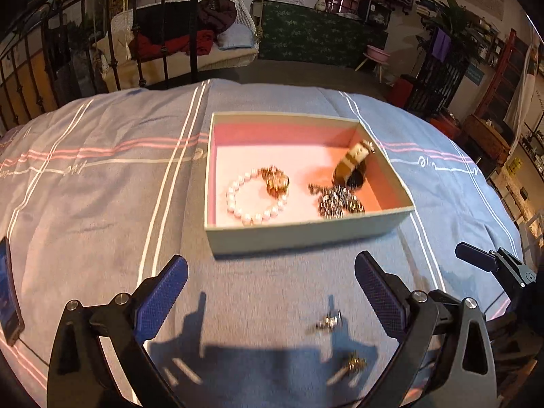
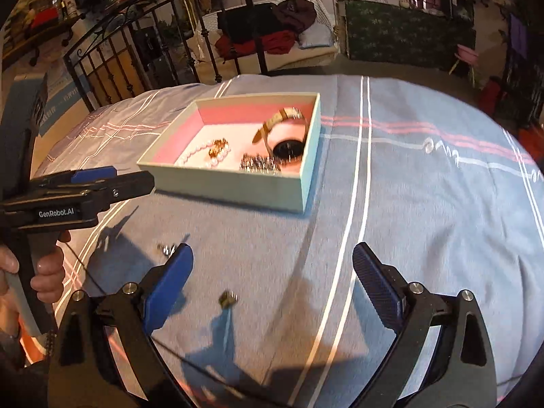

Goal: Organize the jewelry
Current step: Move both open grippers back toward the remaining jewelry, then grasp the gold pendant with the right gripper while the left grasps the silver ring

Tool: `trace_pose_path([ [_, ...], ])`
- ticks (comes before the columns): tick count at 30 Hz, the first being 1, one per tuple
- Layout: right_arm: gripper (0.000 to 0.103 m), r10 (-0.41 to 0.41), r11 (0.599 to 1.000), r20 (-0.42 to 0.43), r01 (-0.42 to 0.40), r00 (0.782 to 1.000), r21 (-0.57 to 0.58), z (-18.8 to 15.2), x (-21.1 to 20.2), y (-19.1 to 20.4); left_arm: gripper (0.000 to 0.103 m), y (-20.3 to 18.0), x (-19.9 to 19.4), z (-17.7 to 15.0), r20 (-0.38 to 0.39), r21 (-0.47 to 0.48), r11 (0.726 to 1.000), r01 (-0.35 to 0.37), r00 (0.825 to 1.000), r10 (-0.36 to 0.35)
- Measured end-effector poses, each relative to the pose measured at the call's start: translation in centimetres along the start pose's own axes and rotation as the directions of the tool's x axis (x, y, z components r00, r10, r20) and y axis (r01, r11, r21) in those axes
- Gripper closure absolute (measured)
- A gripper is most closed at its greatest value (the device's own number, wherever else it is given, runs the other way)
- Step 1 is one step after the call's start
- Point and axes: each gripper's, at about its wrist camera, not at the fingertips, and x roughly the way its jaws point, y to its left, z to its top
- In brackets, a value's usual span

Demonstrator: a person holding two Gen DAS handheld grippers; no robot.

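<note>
An open box (image 1: 306,236) with a pink lining sits on the bedspread. It holds a pearl bracelet (image 1: 238,204), a gold piece (image 1: 277,178), a silver chain (image 1: 340,200) and a watch (image 1: 353,163). My left gripper (image 1: 272,265) stands open just in front of the box, nothing between its fingers. A small silver piece (image 1: 328,321) and a gold piece (image 1: 353,363) lie loose on the cloth near its right finger. My right gripper (image 2: 273,253) is open too, with the gold piece (image 2: 228,298) on the cloth between its fingers and the silver piece (image 2: 166,249) beside its left fingertip.
A phone (image 1: 8,289) lies at the bed's left edge. The blue striped bedspread (image 2: 425,204) stretches wide to the right of the box (image 2: 231,183). A hand (image 2: 47,272) holds the left gripper (image 2: 112,178) at left. A black iron bed rail (image 2: 112,54) rises behind.
</note>
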Motion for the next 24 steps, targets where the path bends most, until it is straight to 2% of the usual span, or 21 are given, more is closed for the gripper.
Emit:
trace_pose_path([
  [2, 0.009, 0.005, 1.0, -0.03, -0.004, 1.0, 0.025, -2.2, -0.2, -0.2, 0.007, 0.0, 0.0, -2.3, -0.026, -0.004, 1.0, 0.005, 1.0, -0.005],
  [5, 0.009, -0.032, 0.999, -0.065, 0.034, 0.997, 0.022, -4.4, -0.4, 0.0, 0.007, 0.2, 0.2, -4.7, -0.064, -0.025, 1.0, -0.001, 0.998, -0.001],
  [8, 0.009, -0.061, 0.998, -0.076, 0.06, 0.995, -0.009, -5.1, -0.2, 0.5, 0.007, 0.6, 0.5, -5.9, -0.079, -0.027, 0.999, -0.022, 0.997, 0.02],
  [11, 0.011, -0.073, 0.996, -0.079, 0.069, 0.994, -0.051, -4.6, 0.1, 1.4, 0.007, 0.7, 0.8, -5.9, -0.083, -0.004, 0.999, -0.045, 0.996, 0.044],
  [15, 0.014, -0.076, 0.992, -0.09, 0.066, 0.993, -0.107, -3.9, 0.7, 2.2, 0.007, 0.9, 1.0, -5.6, -0.082, 0.001, 0.999, -0.035, 0.996, 0.035],
  [24, 0.014, -0.022, 0.995, -0.102, 0.011, 0.995, -0.101, -4.3, 1.2, 2.5, 0.008, -0.5, 2.2, -4.3, -0.087, 0.068, 0.998, -0.005, 0.996, 0.011],
])
